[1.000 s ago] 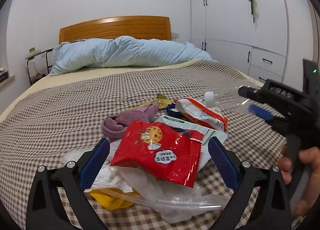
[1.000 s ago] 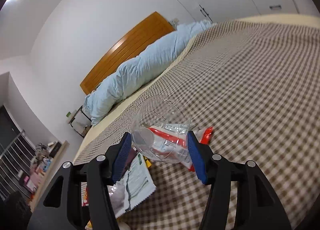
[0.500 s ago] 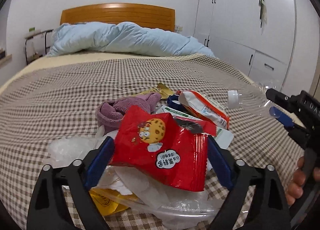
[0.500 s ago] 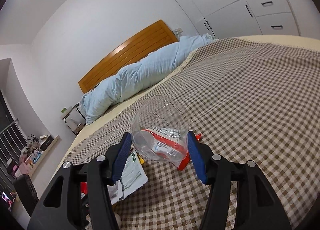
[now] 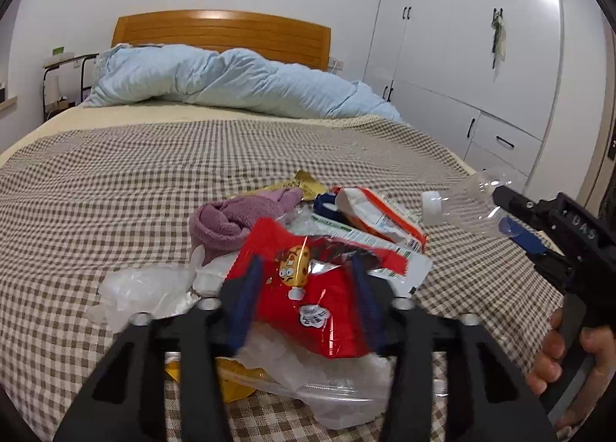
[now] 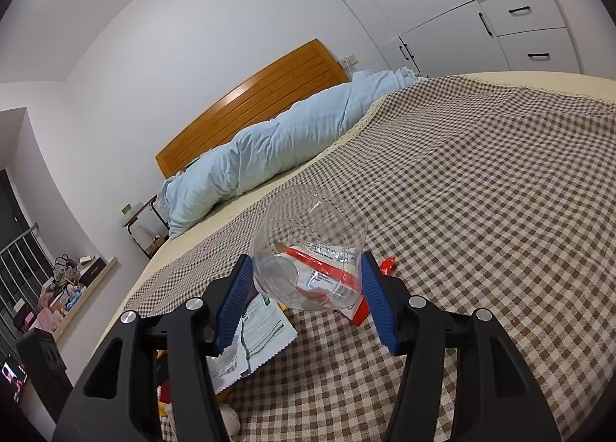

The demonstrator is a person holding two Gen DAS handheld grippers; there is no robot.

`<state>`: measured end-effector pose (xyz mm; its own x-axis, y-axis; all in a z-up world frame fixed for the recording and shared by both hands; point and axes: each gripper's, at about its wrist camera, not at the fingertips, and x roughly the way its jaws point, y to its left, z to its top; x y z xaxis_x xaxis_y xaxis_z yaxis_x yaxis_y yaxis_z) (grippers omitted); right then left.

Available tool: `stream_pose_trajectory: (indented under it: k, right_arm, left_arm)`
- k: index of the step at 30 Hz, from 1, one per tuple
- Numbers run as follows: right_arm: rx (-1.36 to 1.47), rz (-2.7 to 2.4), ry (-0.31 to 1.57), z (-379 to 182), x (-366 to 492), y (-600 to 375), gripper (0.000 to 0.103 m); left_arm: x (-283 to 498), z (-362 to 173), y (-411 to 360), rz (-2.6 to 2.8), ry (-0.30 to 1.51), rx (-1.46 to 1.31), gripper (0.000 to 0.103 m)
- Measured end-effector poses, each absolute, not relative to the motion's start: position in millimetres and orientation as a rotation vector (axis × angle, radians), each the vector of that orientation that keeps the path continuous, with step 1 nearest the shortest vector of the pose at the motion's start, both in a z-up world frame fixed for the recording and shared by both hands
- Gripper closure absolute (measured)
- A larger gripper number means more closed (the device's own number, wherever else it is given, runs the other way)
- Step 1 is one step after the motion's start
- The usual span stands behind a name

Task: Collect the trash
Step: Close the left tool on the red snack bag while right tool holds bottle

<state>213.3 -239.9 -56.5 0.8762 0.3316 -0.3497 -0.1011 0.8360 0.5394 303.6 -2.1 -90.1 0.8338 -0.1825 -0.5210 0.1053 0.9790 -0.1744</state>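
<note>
Two blue-padded black jaws of the left gripper (image 5: 306, 297) were closing on a crinkled red foil snack packet with a cartoon biscuit (image 5: 308, 299) in the left wrist view, the packet caught between the pads atop a litter heap on the brown-and-cream checked bedspread (image 5: 115, 195), just beside a rolled mauve towel (image 5: 231, 220), a white-and-orange wrapper (image 5: 379, 213) and crumpled clear plastic film (image 5: 146, 292). From the right wrist view, the right gripper (image 6: 306, 301) pinched a clear empty plastic bottle (image 6: 308, 249) by its body between both pads, held just above the bedspread, with a white printed paper sachet (image 6: 258, 334) lying below.
</note>
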Motion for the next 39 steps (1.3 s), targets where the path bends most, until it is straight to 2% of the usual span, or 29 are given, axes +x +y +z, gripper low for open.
stream_pose_trajectory:
  k: [1, 3, 4, 22, 23, 24, 26, 28, 30, 35, 39]
  right_arm:
    - [0.536, 0.238, 0.450, -57.1, 213.6, -239.6, 0.047]
    - [0.533, 0.240, 0.450, -57.9, 214.3, -238.5, 0.047]
    - [0.531, 0.241, 0.449, -58.1, 214.7, -237.9, 0.047]
    - [0.524, 0.248, 0.434, -59.0, 216.4, -235.6, 0.047]
    - [0.526, 0.249, 0.433, -58.9, 216.6, -236.0, 0.047]
    - [0.527, 0.249, 0.433, -58.9, 216.5, -235.9, 0.047]
    - [0.531, 0.247, 0.432, -58.6, 216.7, -235.8, 0.047]
    - [0.533, 0.247, 0.432, -58.5, 216.7, -236.0, 0.047]
    - [0.531, 0.248, 0.432, -57.6, 216.5, -235.6, 0.047]
    - [0.532, 0.248, 0.432, -57.8, 216.6, -235.7, 0.047]
    - [0.529, 0.249, 0.432, -57.6, 216.3, -234.7, 0.047]
  left_arm:
    - [302.7, -89.4, -1.7, -0.159, 0.561, -0.144, 0.079]
    - [301.9, -88.9, -0.3, -0.170, 0.559, -0.152, 0.101]
    - [301.7, -88.8, 0.4, -0.166, 0.559, -0.155, 0.103]
    - [295.5, -79.8, 6.5, -0.262, 0.550, -0.227, 0.102]
    - [294.5, -79.4, 6.6, -0.263, 0.550, -0.232, 0.091]
    - [293.2, -78.3, 5.5, -0.259, 0.549, -0.225, 0.072]
    - [290.2, -76.8, 2.8, -0.231, 0.536, -0.199, 0.047]
    - [288.5, -76.0, 0.0, -0.200, 0.523, -0.161, 0.041]
    - [289.7, -79.0, -1.9, -0.160, 0.526, -0.136, 0.028]
    - [300.5, -91.2, 1.9, -0.054, 0.567, -0.098, 0.023]
    - [312.9, -109.8, 9.0, -0.068, 0.637, -0.120, 0.025]
